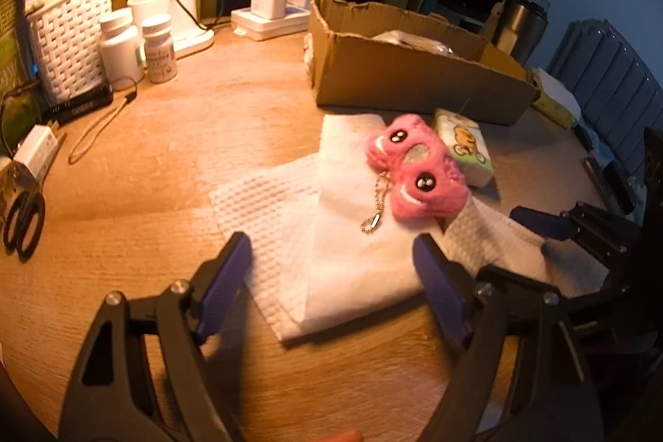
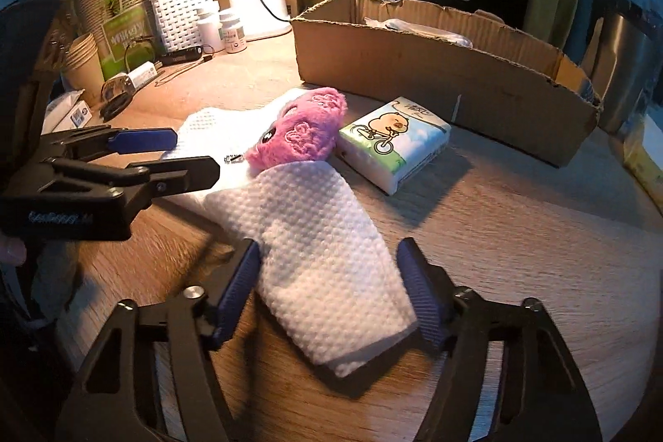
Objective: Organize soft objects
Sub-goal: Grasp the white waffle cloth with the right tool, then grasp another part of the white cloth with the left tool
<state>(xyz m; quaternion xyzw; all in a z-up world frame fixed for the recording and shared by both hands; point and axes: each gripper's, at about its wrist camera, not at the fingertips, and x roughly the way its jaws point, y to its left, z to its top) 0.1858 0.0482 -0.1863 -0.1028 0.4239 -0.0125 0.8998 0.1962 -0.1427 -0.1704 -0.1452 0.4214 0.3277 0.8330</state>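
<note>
A white textured cloth point(image 1: 331, 235) lies folded on the wooden table; it also shows in the right wrist view point(image 2: 323, 255). A pink plush keychain point(image 1: 414, 168) with a ball chain lies on the cloth, also seen in the right wrist view point(image 2: 306, 129). A tissue pack point(image 1: 464, 148) with a cartoon print lies beside it point(image 2: 393, 143). My left gripper point(image 1: 331, 264) is open over the cloth's near edge. My right gripper point(image 2: 329, 278) is open, its jaws on either side of the cloth's folded end, with a small gap to each pad.
An open cardboard box point(image 1: 414, 69) stands behind the soft things point(image 2: 447, 69). At the back left are a white basket point(image 1: 66, 40), pill bottles point(image 1: 136, 44), a lamp base, chargers and cables. Scissors point(image 1: 25, 222) lie at the left edge.
</note>
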